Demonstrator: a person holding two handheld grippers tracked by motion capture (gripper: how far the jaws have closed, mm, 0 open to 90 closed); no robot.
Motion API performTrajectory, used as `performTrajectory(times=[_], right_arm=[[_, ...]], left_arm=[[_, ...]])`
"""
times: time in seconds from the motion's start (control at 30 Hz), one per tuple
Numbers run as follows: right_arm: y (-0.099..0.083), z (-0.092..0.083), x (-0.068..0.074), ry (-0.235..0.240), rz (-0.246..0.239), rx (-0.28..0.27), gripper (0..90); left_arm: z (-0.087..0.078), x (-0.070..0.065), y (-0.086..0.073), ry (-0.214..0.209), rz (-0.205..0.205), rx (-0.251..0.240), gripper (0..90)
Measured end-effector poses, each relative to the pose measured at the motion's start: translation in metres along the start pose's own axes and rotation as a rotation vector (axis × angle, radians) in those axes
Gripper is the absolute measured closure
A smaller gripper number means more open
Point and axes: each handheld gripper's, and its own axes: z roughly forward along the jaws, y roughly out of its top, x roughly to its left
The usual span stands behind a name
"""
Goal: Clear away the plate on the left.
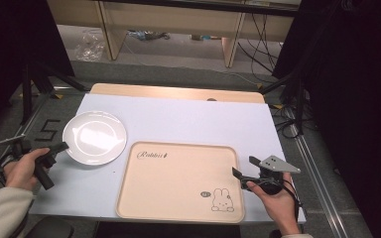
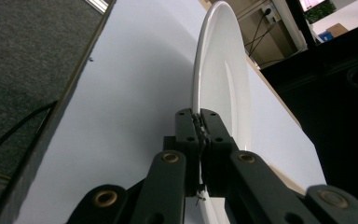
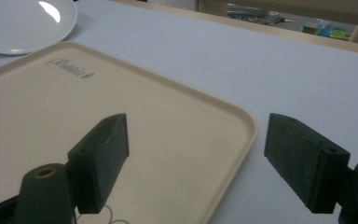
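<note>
Table (image 1: 178,119): white top carrying everything.
Left gripper (image 1: 63,146): left of the tray, clamped on the plate (image 1: 95,137) rim, probably to lift it.
Tray (image 1: 178,181): beige, bare, plate just off its upper-left corner.
Right gripper (image 1: 243,168): at the tray's right edge, jaws wide, holding nothing.

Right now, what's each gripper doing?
Left gripper: shut on the white plate rim.
Right gripper: open, holding nothing, at the tray edge.
</note>
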Motion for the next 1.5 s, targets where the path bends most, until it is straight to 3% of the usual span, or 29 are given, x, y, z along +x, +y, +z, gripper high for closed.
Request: performTrajectory(times=[0.17, 0.3, 0.4, 0.47, 0.63, 0.67, 0.77, 0.97, 1.37, 1.5], right_arm=[[0.0, 0.0, 0.0, 0.002, 0.005, 0.007, 22.6], [0.0, 0.0, 0.0, 0.001, 0.002, 0.003, 22.6], [-0.001, 0.002, 0.0, 0.005, 0.005, -0.017, 22.6], [0.0, -0.001, 0.0, 0.0, 0.001, 0.01, 22.6], [0.0, -0.001, 0.0, 0.0, 0.001, 0.01, 22.6], [0.0, 0.0, 0.0, 0.002, 0.002, -0.005, 22.6], [0.0, 0.0, 0.0, 0.001, 0.002, 0.005, 22.6], [0.0, 0.0, 0.0, 0.004, 0.004, 0.002, 22.6], [0.0, 0.0, 0.0, 0.004, 0.004, -0.005, 22.6], [0.0, 0.001, 0.0, 0.005, 0.004, -0.006, 22.6]], left_arm=[[0.0, -0.003, -0.001, -0.041, -0.014, -0.007, 86.0], [0.0, -0.005, -0.001, -0.035, 0.003, 0.0, 86.1], [-0.001, -0.006, 0.0, -0.037, -0.008, 0.001, 86.2], [-0.001, -0.007, 0.0, -0.043, -0.01, -0.002, 86.5], [-0.003, -0.01, 0.001, -0.071, -0.009, -0.006, 87.1], [-0.002, -0.01, 0.0, -0.104, -0.008, -0.011, 87.1], [-0.003, -0.012, 0.001, -0.079, 0.01, 0.004, 87.2], [-0.002, -0.015, 0.0, -0.104, 0.01, 0.014, 87.3], [0.0, -0.018, -0.003, -0.15, -0.021, 0.034, 87.3], [0.003, -0.021, -0.006, -0.177, -0.049, 0.046, 87.3]])
